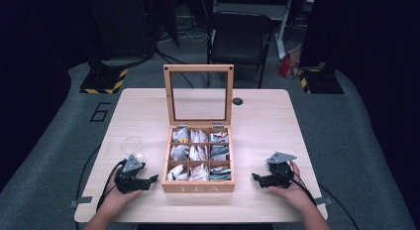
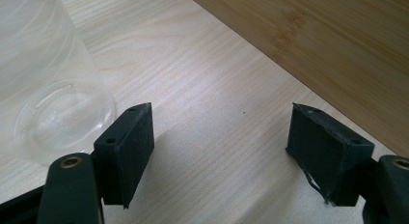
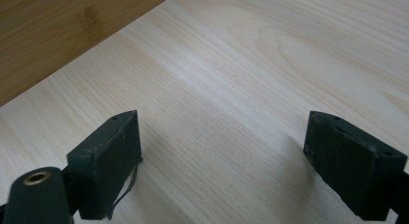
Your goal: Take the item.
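A wooden tea box (image 1: 199,186) marked TEA stands mid-table with its glass lid (image 1: 198,94) raised upright; its nine compartments hold several tea bags (image 1: 198,153). A clear plastic cup (image 1: 131,146) stands left of the box and also looms at the upper left (image 2: 46,108) of the left gripper view. My left gripper (image 1: 150,180) rests on the table just left of the box's front corner, jaws wide open and empty (image 2: 222,142), with the box wall (image 2: 328,35) at the upper right. Right of the box, my right gripper (image 1: 257,178) rests open and empty (image 3: 222,159).
The light wooden table (image 1: 267,126) has a small black disc (image 1: 237,101) near the lid. Beyond the far edge stands a black folding chair (image 1: 239,36). Stands with yellow-black striped bases (image 1: 104,81) sit on the floor.
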`<state>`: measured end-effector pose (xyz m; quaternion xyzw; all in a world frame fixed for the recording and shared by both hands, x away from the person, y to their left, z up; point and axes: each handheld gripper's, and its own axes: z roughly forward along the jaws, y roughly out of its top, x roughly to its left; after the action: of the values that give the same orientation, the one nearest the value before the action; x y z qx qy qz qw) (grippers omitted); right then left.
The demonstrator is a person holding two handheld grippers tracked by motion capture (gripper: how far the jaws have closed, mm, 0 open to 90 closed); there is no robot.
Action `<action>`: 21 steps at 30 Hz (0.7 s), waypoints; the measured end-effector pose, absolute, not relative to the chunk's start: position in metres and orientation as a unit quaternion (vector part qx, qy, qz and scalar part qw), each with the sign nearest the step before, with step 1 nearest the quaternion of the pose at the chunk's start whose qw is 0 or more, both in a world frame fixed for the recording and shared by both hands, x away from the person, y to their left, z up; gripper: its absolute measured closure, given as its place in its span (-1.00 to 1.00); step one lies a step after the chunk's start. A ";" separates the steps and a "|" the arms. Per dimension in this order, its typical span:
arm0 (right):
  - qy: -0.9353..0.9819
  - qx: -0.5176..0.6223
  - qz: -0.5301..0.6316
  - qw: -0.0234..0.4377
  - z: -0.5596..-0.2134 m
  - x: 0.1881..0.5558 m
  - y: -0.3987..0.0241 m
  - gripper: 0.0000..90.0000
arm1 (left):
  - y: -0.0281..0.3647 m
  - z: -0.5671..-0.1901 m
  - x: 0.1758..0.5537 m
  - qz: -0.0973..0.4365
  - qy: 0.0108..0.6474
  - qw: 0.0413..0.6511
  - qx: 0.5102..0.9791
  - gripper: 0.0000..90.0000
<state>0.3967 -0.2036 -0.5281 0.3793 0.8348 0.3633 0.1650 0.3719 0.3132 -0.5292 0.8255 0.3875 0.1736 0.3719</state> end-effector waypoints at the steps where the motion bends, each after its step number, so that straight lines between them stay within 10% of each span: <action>1: 0.835 0.379 0.363 0.165 -0.528 0.397 -0.204 -0.73 | 0.313 -0.529 0.372 0.174 0.387 0.372 0.825 -0.46; 21: 0.834 0.381 0.364 0.161 -0.528 0.397 -0.203 -0.73 | 0.312 -0.529 0.373 0.185 0.391 0.367 0.824 -0.45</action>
<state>0.3970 -0.2030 -0.5281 0.3810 0.8344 0.3641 0.1615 0.3734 0.3118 -0.5287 0.8236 0.3907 0.1847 0.3674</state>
